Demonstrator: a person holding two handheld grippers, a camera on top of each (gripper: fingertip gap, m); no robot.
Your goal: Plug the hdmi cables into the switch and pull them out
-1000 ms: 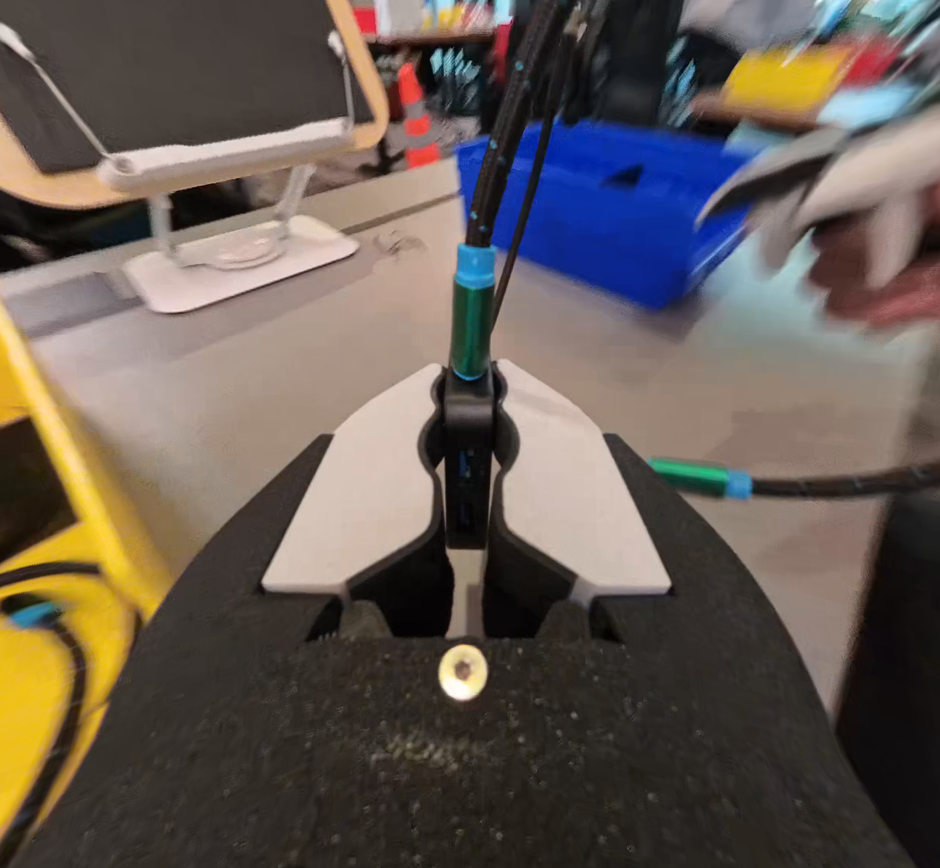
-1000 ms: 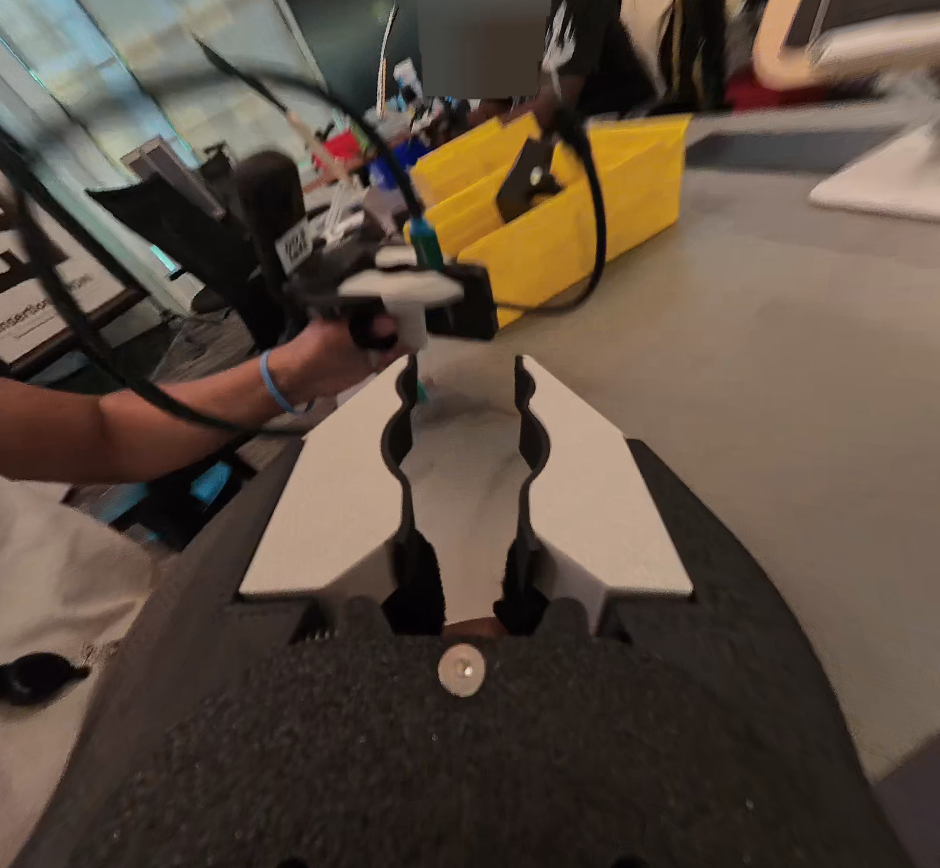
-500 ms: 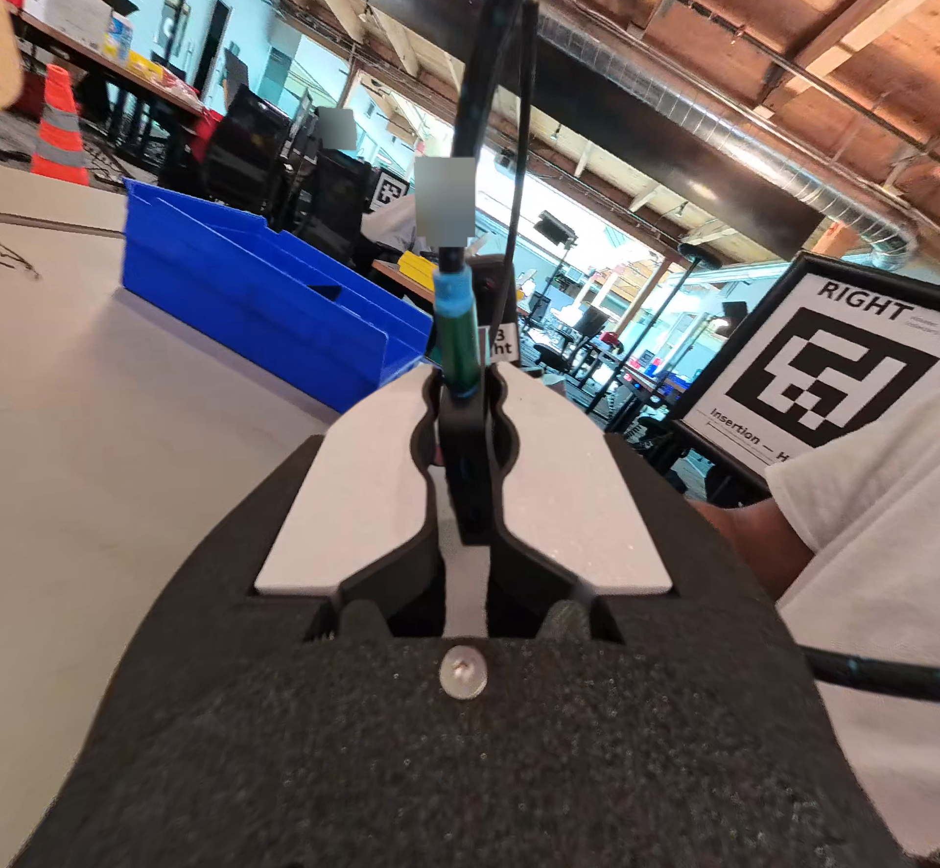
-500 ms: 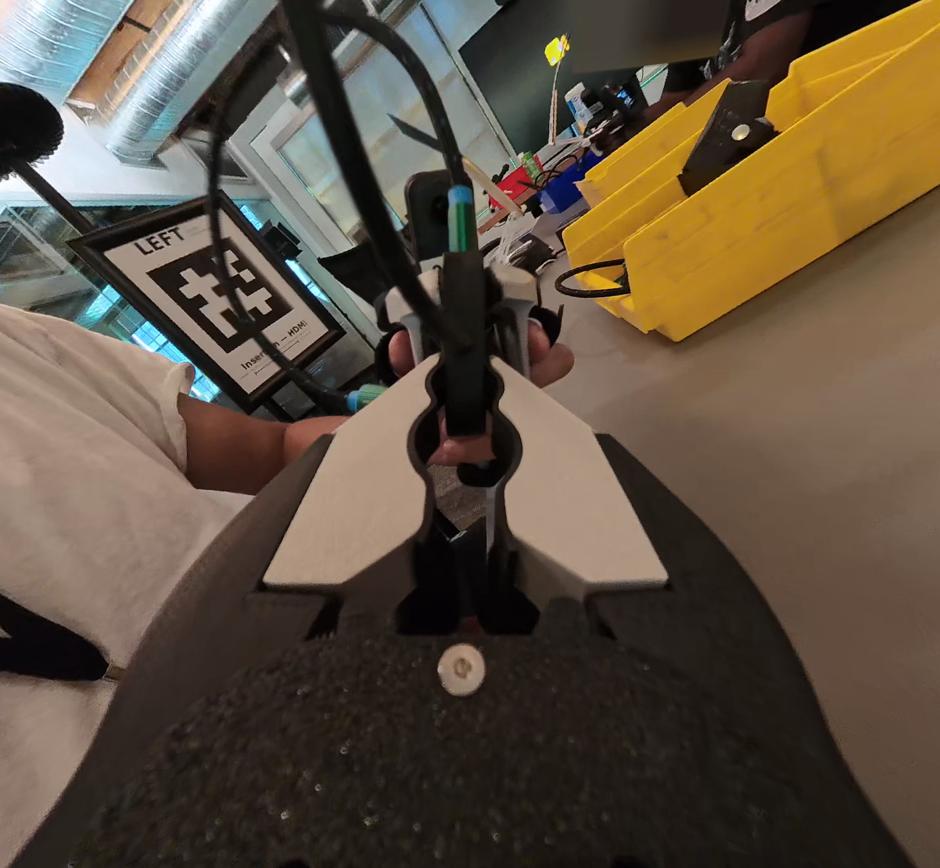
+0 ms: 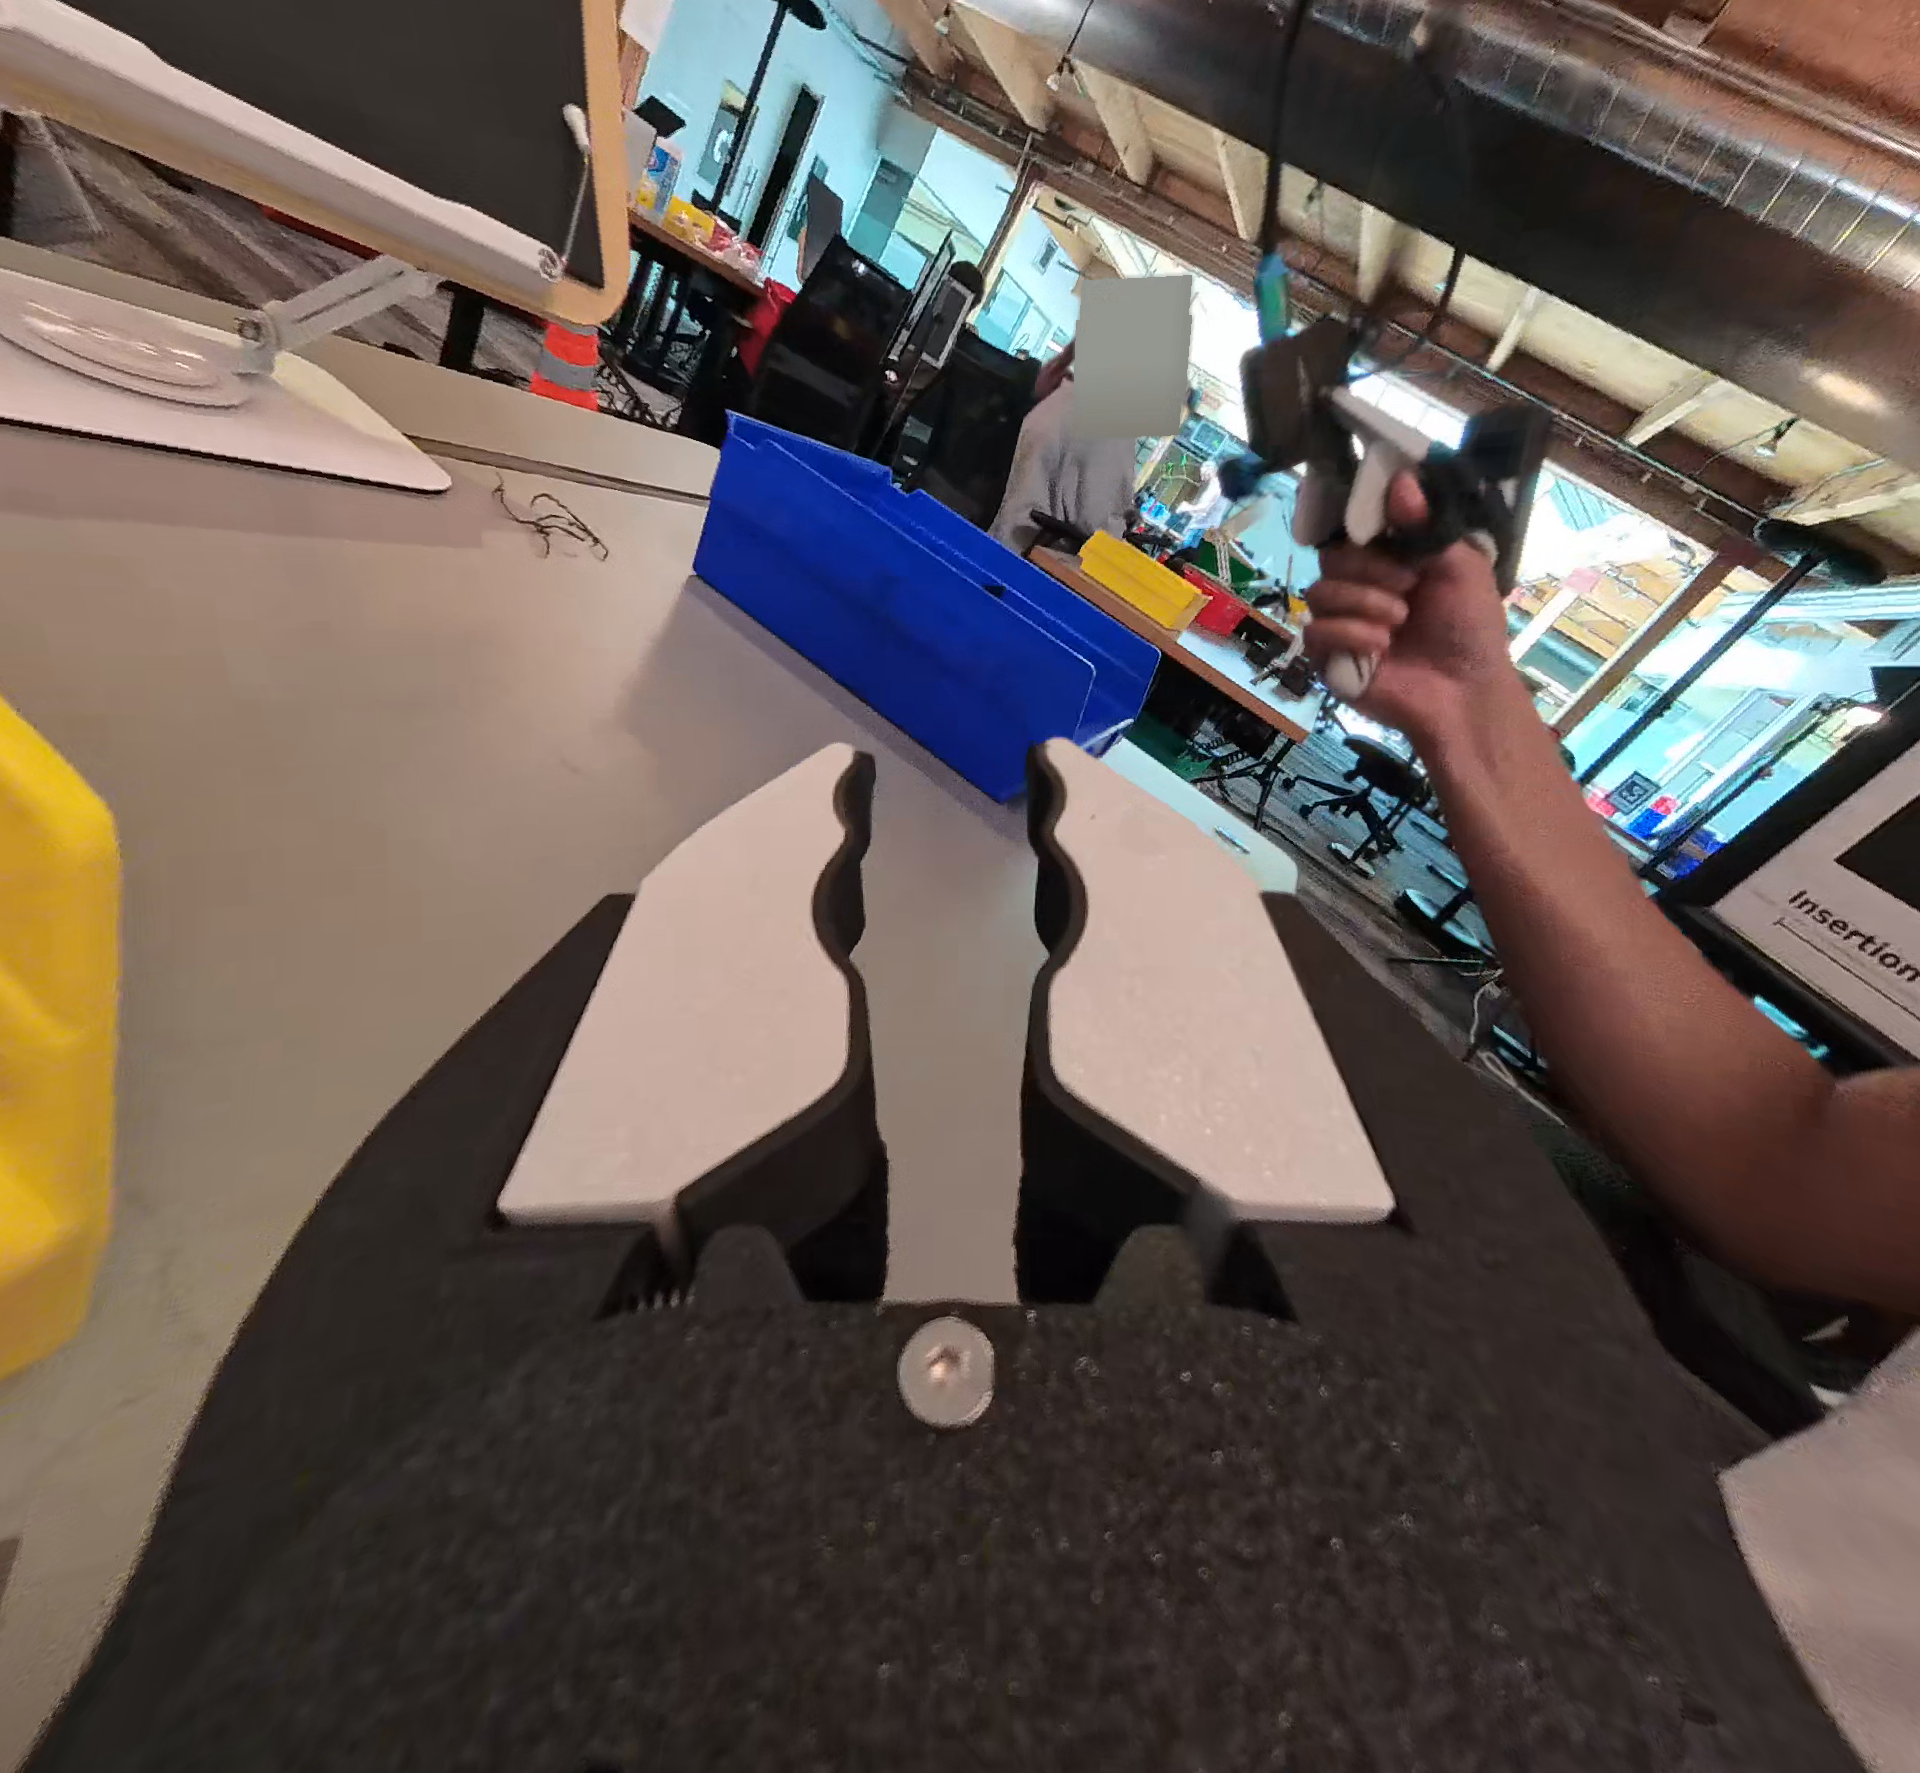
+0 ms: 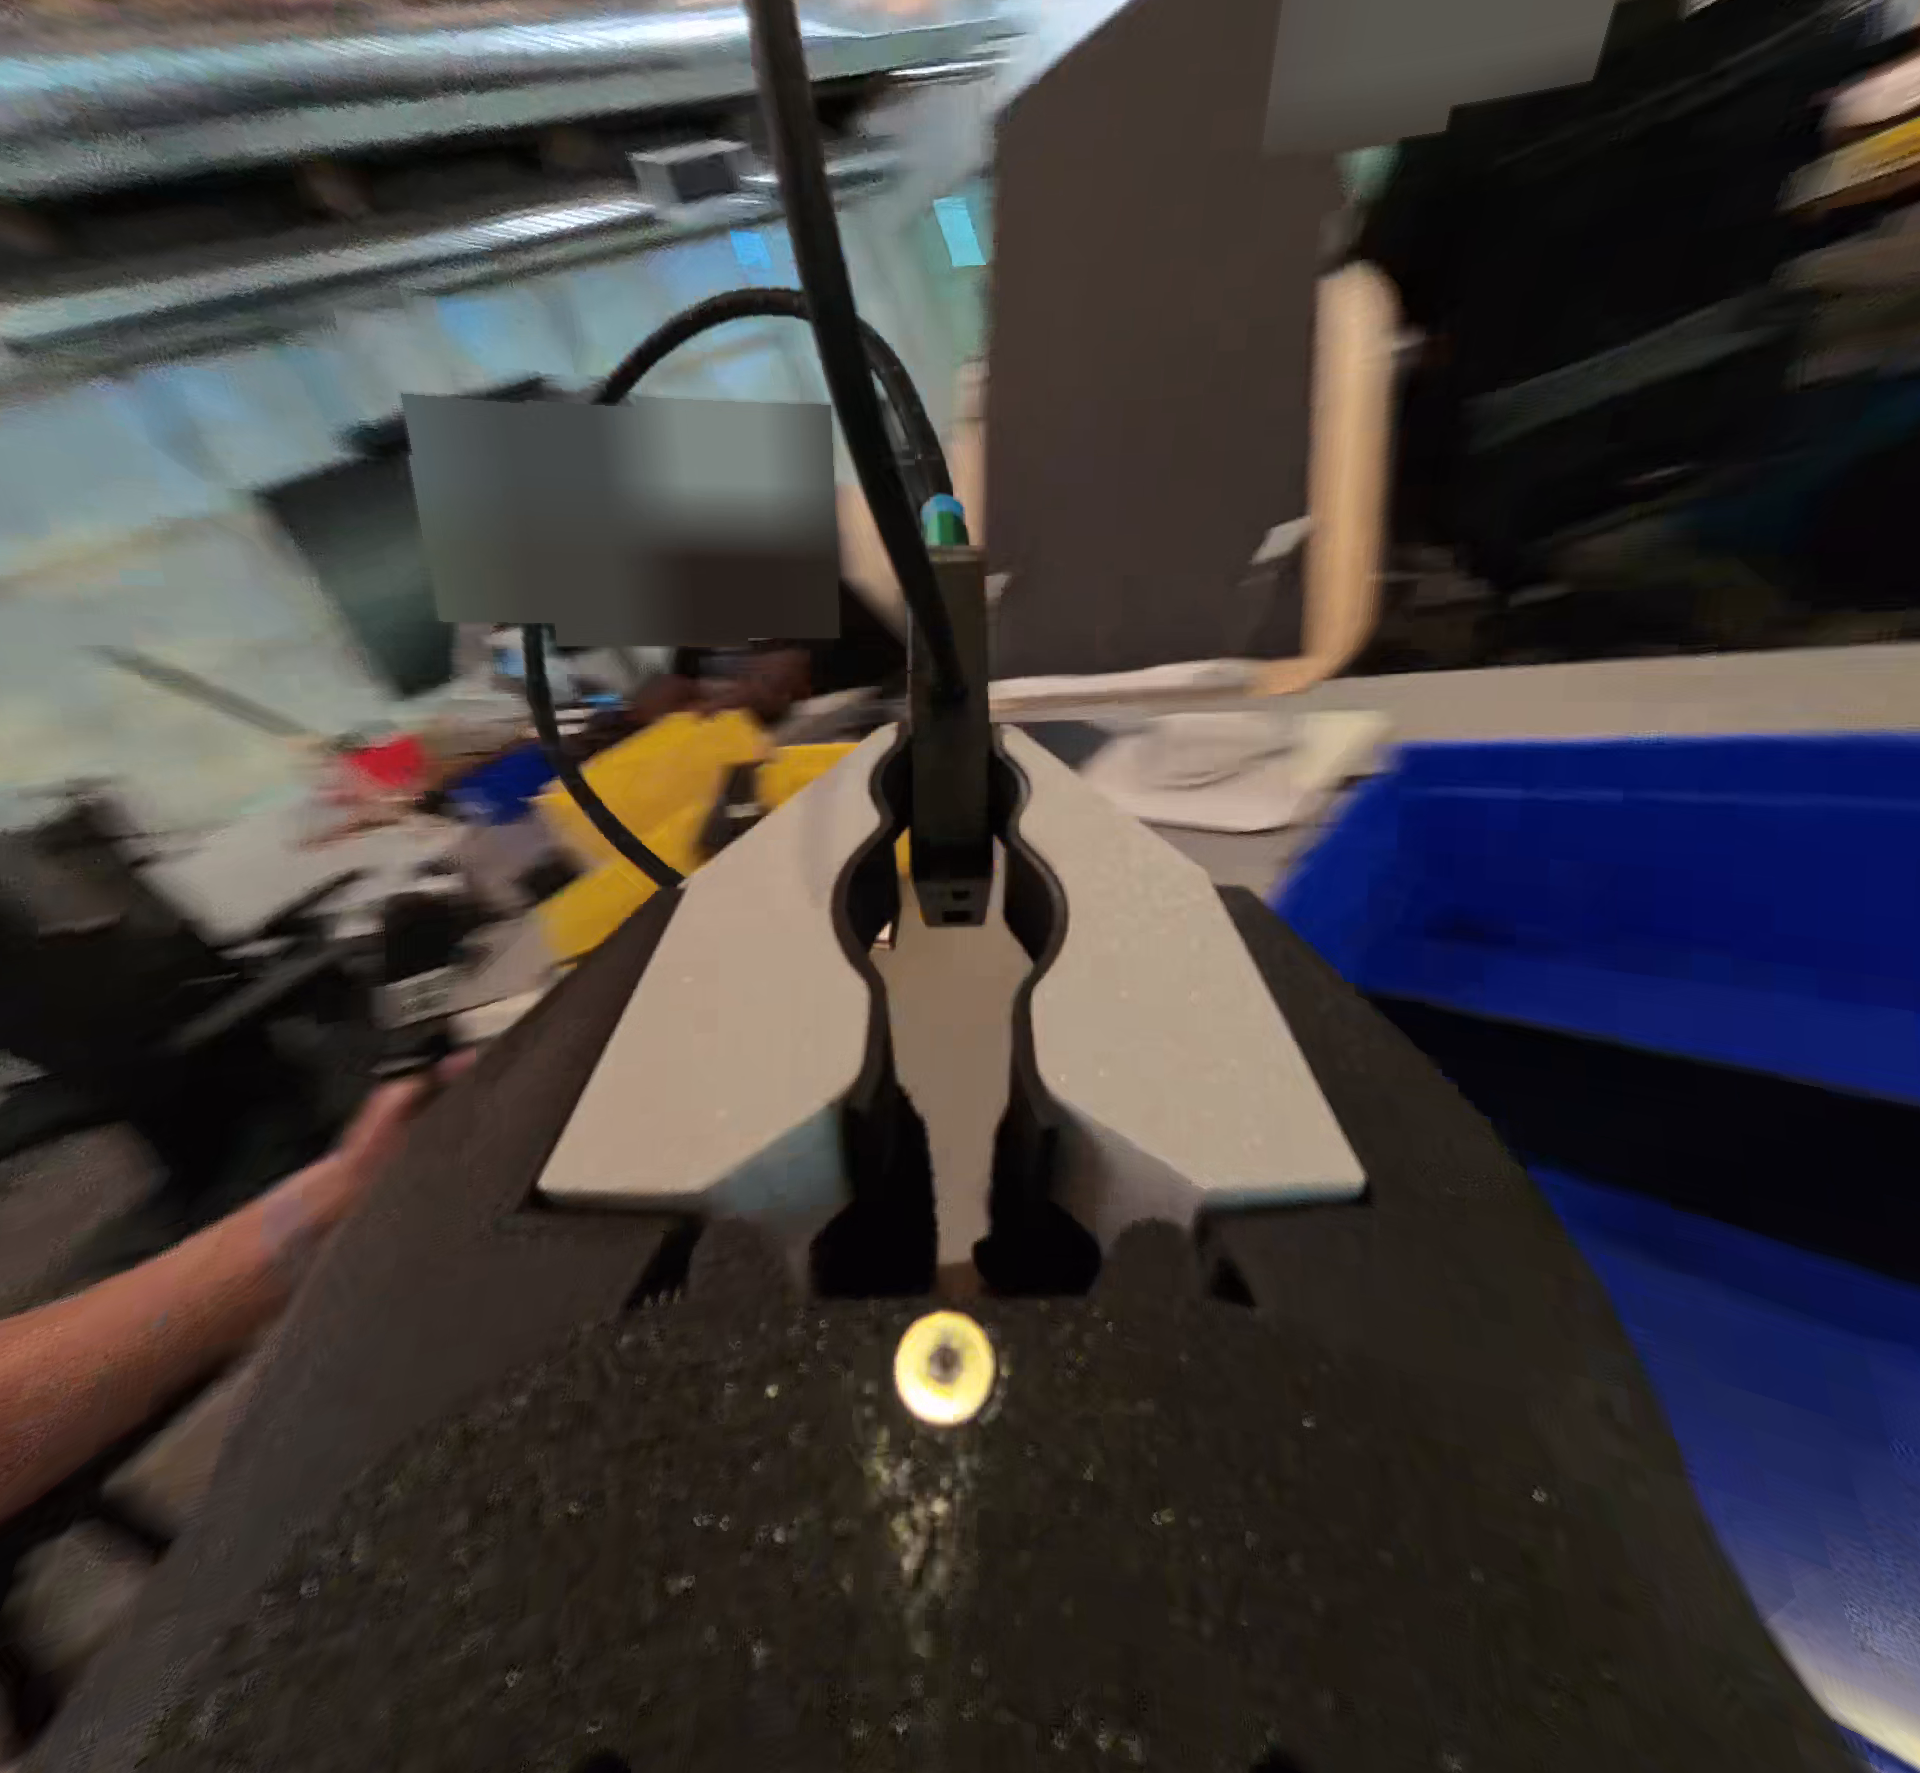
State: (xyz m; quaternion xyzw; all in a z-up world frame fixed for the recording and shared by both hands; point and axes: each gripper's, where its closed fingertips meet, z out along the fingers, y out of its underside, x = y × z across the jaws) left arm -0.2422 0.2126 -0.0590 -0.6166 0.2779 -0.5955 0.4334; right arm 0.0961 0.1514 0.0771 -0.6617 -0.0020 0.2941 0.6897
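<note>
Left gripper (image 5: 948, 778) low and level, jaws parted with nothing between them, right gripper (image 6: 948, 767) raised high in a bare-armed hand (image 5: 1382, 622) (seen from the left wrist view), jaws pinched on a slim black part.

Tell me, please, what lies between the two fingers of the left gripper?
Nothing. In the left wrist view the left gripper is open, and only bare grey table shows in the gap. The switch sits in the right gripper.
</note>
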